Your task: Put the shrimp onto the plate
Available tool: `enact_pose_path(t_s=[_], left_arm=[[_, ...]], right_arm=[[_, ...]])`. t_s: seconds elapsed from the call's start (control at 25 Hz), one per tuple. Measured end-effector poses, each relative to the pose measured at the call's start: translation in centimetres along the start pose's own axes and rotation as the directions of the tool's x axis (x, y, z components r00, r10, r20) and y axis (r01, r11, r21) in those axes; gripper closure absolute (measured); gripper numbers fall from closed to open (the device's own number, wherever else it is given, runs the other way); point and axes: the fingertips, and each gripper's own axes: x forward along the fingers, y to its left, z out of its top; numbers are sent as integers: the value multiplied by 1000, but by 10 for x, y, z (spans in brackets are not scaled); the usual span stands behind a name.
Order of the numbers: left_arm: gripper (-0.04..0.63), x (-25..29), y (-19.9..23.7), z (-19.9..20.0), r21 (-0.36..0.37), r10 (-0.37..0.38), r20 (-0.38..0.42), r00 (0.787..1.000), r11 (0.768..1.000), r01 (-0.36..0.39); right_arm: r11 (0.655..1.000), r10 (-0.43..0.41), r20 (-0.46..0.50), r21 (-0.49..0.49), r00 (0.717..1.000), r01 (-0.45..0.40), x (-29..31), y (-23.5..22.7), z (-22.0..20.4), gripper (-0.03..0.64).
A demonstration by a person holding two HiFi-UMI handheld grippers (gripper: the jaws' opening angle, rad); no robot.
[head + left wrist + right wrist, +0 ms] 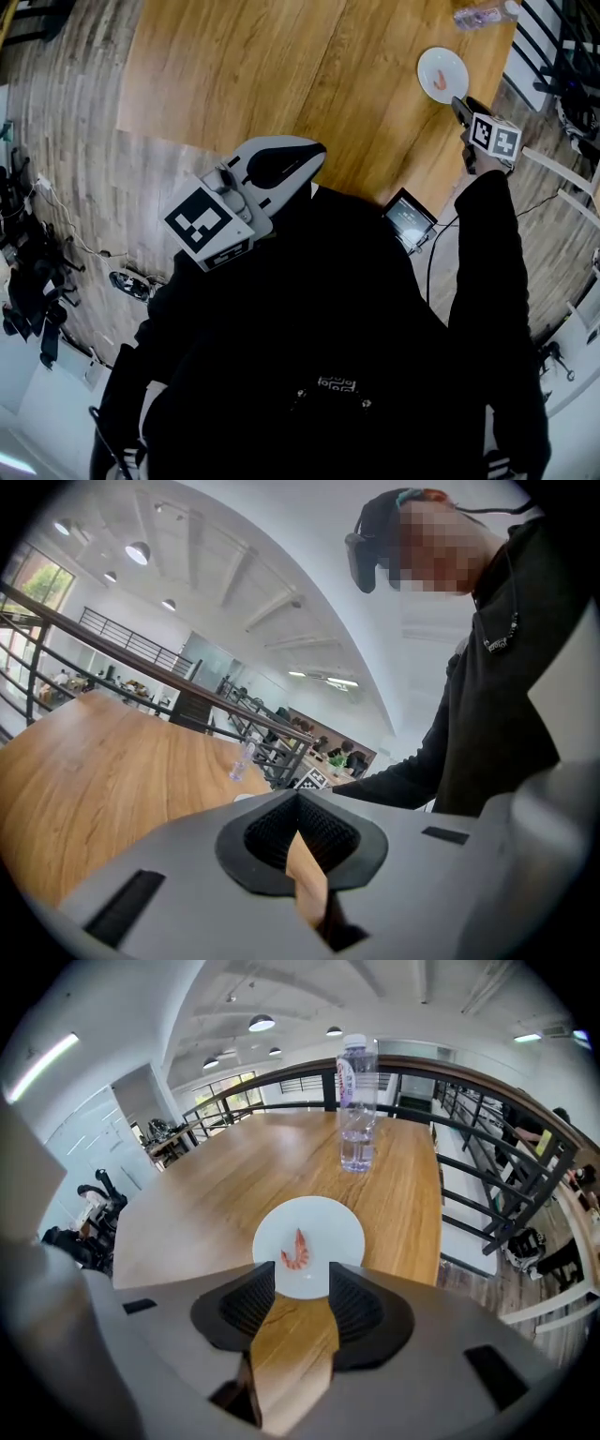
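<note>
Right gripper [300, 1281]: jaws wide apart, nothing held. Shrimp [296, 1253]: lying on white plate [333, 1225], just beyond its jaw tips. Water bottle [356, 1101]: upright, farther ahead. Left gripper [297, 822]: jaw tips together, empty.

Mostly wood, matt plastic and one shiny plate

The table [281, 75] is warm wood with a smooth, lightly satin top and clear grain. The floor [75, 141] around it looks like greyer, streakier planks. The plate [330, 1227] is white and glossy, ceramic or plastic, honestly can't tell, and the orange shrimp [296, 1253] on it is too small to read a finish. The bottle [356, 1101] is clear, see-through plastic. The right gripper [302, 1279] and left gripper [298, 808] both have smooth matt grey plastic shells, with black ribbed pads [354, 1305] that look rubbery. The marker cube [208, 225] has flat, matt printed faces. The sleeve [487, 244] is matt black cloth.
</note>
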Motion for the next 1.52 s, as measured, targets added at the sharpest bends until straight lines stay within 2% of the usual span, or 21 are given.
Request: enact_pose_path(t_s=[0.12, 0.24, 0.36, 0.44, 0.6, 0.72, 0.8, 0.84, 0.92, 1.0, 1.08, 1.16, 1.2, 1.28, 1.36, 1.52], left_arm=[[591, 0, 2, 2, 39, -59, -13, 998, 997, 60], [591, 11, -3, 0, 83, -120, -48, 992, 989, 123], [591, 16, -7, 5, 113, -189, -65, 980, 974, 196], [591, 12, -9, 16, 123, -227, -44, 973, 965, 231], [591, 7, -17, 34, 133, -314, -13, 949, 940, 313], [591, 16, -17, 46, 142, -366, -13, 930, 920, 364], [591, 22, -23, 48, 156, -376, -23, 926, 914, 375], [591, 24, -28, 50, 170, -384, -28, 923, 908, 383], [591, 25, -43, 60, 209, -415, -27, 910, 888, 411], [591, 24, -58, 76, 259, -456, -13, 890, 858, 444], [591, 24, -71, 89, 315, -481, -1, 877, 832, 457], [591, 22, -81, 103, 377, -484, 23, 875, 814, 441], [591, 19, -86, 112, 405, -486, 45, 873, 808, 429], [591, 10, -97, 131, 438, -500, 101, 860, 799, 413], [591, 6, -100, 141, 439, -501, 138, 854, 804, 401], [591, 2, -87, 140, 416, -453, 164, 876, 837, 355]], right_arm=[[999, -23, 8, 35, 1000, 22, -26, 6, -19, 442], [995, 11, 45, 103, 999, -16, -52, 10, -38, 460], [984, 41, 136, 166, 990, -64, -87, 26, -41, 554], [979, 58, 213, 177, 975, -97, -115, 47, -33, 577], [990, 95, 310, 72, 946, -123, -177, 101, -29, 597], [995, 98, 305, -39, 947, -91, -208, 136, -24, 598], [994, 102, 314, -69, 944, -85, -229, 156, -24, 598], [994, 105, 344, -65, 933, -88, -243, 165, -22, 598], [995, 101, 456, -64, 884, -80, -280, 185, -9, 598], [997, 51, 594, -81, 803, -3, -322, 200, 14, 598], [996, 3, 733, -67, 681, 67, -366, 212, 38, 600], [998, 26, 832, -52, 555, 31, -405, 226, 62, 600], [998, 54, 855, -66, 515, 5, -418, 233, 73, 600], [993, 111, 870, -121, 480, -11, -435, 247, 92, 600], [984, 159, 867, -177, 471, -6, -446, 259, 106, 600], [975, 216, 863, -216, 456, -54, -447, 272, 117, 600]])
